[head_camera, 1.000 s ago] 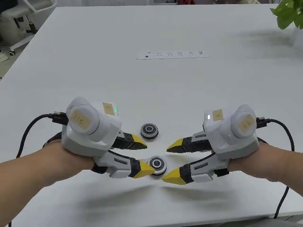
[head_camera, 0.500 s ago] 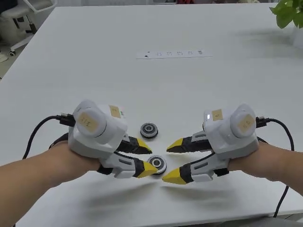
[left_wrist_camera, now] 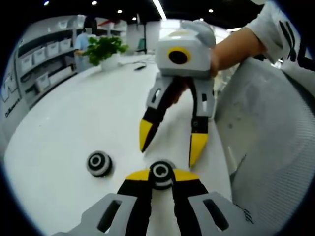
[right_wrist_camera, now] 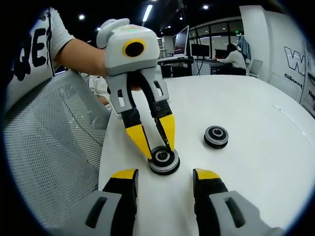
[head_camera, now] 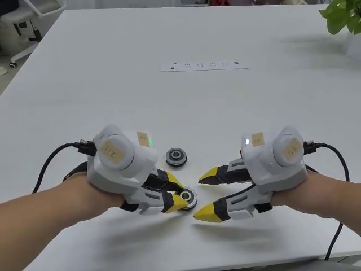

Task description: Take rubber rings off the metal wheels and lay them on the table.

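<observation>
so far, nothing of the task is seen to be done: the near wheel (head_camera: 188, 197), low and centre in the head view, is still wrapped by its dark rubber ring (right_wrist_camera: 164, 170), and the far wheel (head_camera: 176, 157), just above it in that frame, is untouched with its ring on as well. no loose ring is seen on the table (head_camera: 113, 84). both removals and both layings-down are judged to be left.

the near wheel is held flat on the table between the jaws of the left gripper (head_camera: 180, 193), which are drawn in against its two sides; in the left gripper view the yellow tips are pressed to the wheel at lower centre. the right gripper (head_camera: 198, 197) is held facing it from the right of the frame, jaws spread wide, tips just beside the wheel but apart from it. both grippers are carried low and nearly level, forearms brought in from the lower corners.

further out, a power strip (head_camera: 204, 66) is set at upper centre and a plant (head_camera: 341, 14) at the upper right corner.
</observation>
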`<state>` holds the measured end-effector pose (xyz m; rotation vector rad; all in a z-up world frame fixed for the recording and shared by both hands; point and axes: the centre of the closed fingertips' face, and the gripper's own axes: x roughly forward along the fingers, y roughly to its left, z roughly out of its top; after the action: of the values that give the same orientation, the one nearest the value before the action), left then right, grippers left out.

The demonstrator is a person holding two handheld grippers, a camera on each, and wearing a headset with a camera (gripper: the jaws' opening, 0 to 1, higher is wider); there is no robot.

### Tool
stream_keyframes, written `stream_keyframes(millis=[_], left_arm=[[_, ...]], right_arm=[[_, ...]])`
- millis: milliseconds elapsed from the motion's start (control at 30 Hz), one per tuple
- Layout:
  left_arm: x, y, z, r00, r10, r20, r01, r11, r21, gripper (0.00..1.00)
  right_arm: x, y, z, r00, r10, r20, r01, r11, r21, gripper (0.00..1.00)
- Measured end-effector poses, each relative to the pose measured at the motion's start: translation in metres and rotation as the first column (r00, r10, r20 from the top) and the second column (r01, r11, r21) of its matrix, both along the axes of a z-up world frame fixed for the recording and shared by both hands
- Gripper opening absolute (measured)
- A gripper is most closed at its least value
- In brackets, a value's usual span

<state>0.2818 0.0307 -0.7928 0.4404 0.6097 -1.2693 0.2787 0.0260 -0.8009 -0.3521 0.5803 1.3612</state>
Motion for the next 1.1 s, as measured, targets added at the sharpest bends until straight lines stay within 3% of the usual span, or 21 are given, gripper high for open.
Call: stream_keyframes(millis=[67,133,333,1100], left_arm=[[0.001,0.000,0.000,1.000,-0.003,0.010,0.003,1.000,0.004,0.15],[0.000,-0.002,0.000,0.999,-0.016,0.039,0.015,1.000,0.014,0.15],[-0.001,-0.002,-0.001,0.998,-0.016,0.056,0.015,1.000,0.020,0.14],[-0.001,-0.002,-0.001,0.998,0.005,0.062,-0.005,1.000,0.000,0.14]], right_arm=[[0.000,0.000,-0.001,1.000,0.000,0.000,0.000,1.000,-0.002,0.42],[0.000,0.000,0.000,1.000,0.000,0.001,0.000,1.000,-0.002,0.42],[0.000,0.001,0.000,1.000,0.004,0.005,-0.004,1.000,-0.002,0.41],[-0.001,0.012,-0.001,0.999,0.040,0.018,-0.040,0.999,-0.011,0.35]])
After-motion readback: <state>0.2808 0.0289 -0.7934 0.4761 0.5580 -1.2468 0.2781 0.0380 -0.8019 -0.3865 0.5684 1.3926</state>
